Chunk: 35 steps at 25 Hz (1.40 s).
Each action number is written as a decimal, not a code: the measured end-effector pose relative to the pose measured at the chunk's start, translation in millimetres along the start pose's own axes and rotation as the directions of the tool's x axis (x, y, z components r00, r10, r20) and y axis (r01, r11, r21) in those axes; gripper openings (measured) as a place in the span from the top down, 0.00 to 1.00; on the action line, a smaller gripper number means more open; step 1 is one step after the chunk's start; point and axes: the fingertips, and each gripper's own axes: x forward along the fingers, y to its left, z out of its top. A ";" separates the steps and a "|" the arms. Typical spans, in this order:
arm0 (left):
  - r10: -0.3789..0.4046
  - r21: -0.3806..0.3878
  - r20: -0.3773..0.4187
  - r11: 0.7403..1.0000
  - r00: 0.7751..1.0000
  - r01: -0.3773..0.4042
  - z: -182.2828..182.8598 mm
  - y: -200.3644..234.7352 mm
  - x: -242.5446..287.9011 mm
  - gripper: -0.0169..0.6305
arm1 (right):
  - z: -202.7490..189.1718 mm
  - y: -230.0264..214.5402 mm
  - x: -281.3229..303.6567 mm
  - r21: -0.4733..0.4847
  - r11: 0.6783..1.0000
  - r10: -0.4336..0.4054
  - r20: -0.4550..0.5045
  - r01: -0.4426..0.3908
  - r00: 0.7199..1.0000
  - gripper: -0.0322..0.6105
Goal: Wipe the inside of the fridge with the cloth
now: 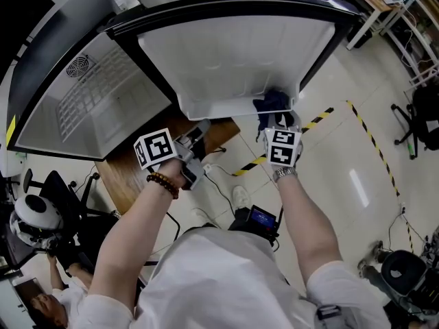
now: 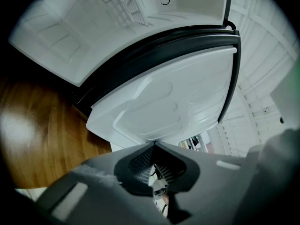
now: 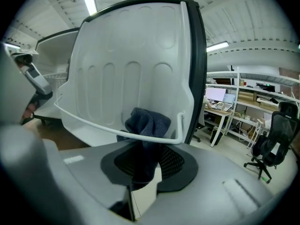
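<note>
**Head view.** The fridge door [image 1: 233, 53] stands open with its white inner liner facing you. The fridge compartment [image 1: 89, 94] lies to the left, above a wooden surface [image 1: 134, 177]. Your right gripper [image 1: 274, 117] sits at the lower right corner of the door and carries the dark blue cloth [image 1: 272, 103] against the liner. Your left gripper [image 1: 201, 130] hangs near the lower edge of the door, well apart from the cloth.

**Left gripper view.** The jaws are pressed together with nothing between them. The door liner fills the frame ahead. This gripper touches no part of it that you can see.

**Right gripper view.** The jaws are pinching the cloth at its bunched lower part. The free end rises behind the white rail [image 3: 117, 128] of the door shelf, between the rail and the liner.

**Handling.** Treat the cloth as light, soft and limp.
- It probably folds and bunches under pressure and does not hold a flat face.
- Grip it at the gathered middle, deep in the pads, so that a full wad projects past the fingertips.
- A loose tail may snag on the rail, so guide the wad clear of that bar.
</note>
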 end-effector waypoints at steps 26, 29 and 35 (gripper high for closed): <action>0.004 -0.004 0.005 1.000 1.000 -0.004 -10.2 -1.8 8.8 0.97 | -22.4 -18.6 -26.7 -0.147 0.988 0.027 -0.108 -0.043 0.994 0.82; -0.002 -0.005 0.002 1.000 1.000 0.002 -13.2 -2.6 11.0 0.97 | -26.0 -16.6 -29.6 -0.164 0.985 0.038 -0.119 -0.057 0.992 0.82; -0.013 -0.004 0.000 1.000 1.000 0.013 -15.7 -7.2 12.0 0.97 | -35.8 -12.3 -32.5 -0.208 0.974 0.050 -0.165 -0.084 0.985 0.82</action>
